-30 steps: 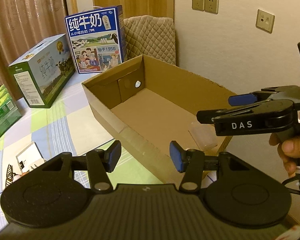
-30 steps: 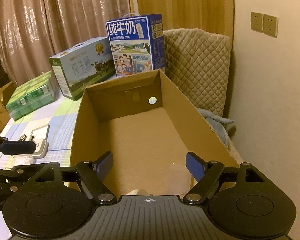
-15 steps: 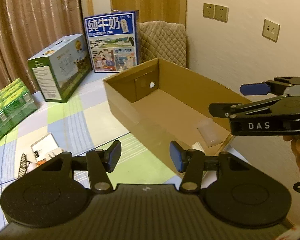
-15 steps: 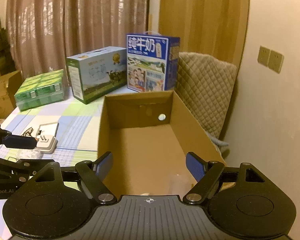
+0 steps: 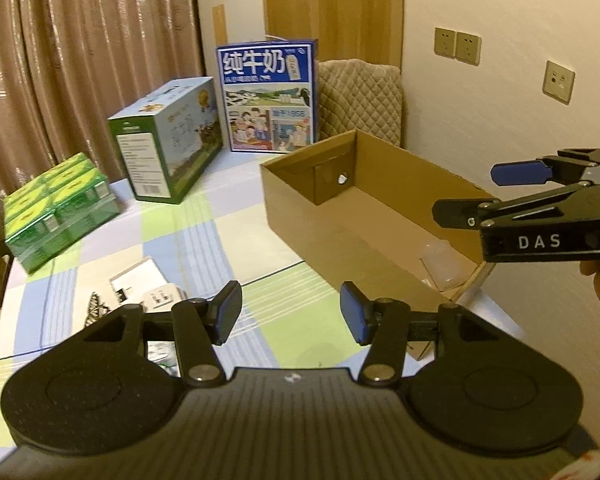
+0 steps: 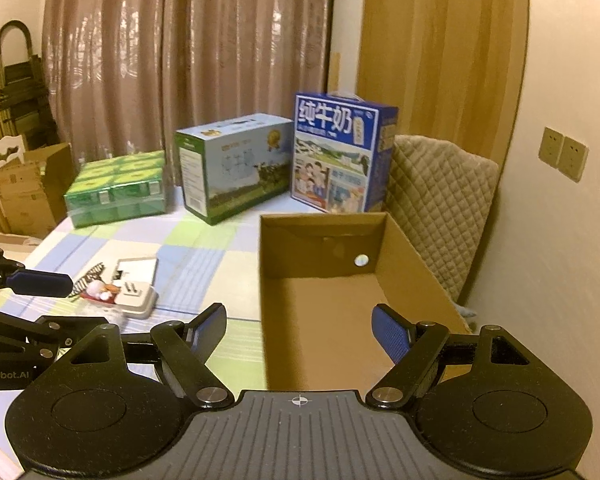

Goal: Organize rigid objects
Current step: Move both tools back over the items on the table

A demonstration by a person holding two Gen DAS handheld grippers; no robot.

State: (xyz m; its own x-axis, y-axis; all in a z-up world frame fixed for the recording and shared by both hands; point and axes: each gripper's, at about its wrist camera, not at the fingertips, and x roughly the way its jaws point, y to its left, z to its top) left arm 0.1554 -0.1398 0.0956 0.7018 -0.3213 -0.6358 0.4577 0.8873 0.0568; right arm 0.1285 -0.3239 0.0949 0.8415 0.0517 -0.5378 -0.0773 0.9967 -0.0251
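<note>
An open cardboard box lies on the checked tablecloth by the wall. A clear plastic piece rests on its floor at the near end. My left gripper hovers open over the cloth just left of the box, nothing between its fingers. My right gripper is open above the box's near end, also holding nothing. Each shows in the other's view: the right gripper at the right edge, the left gripper at the left edge. A white adapter, a white card, a striped item and a small red-and-white item lie on the cloth.
At the back stand a blue milk carton, a green-and-white carton and a wrapped green pack. A quilted chair back sits behind the box against the wall. Curtains hang behind the table.
Both grippers have drawn back from the box and risen, so more of the table and the small items show. Their jaws look the same width.
</note>
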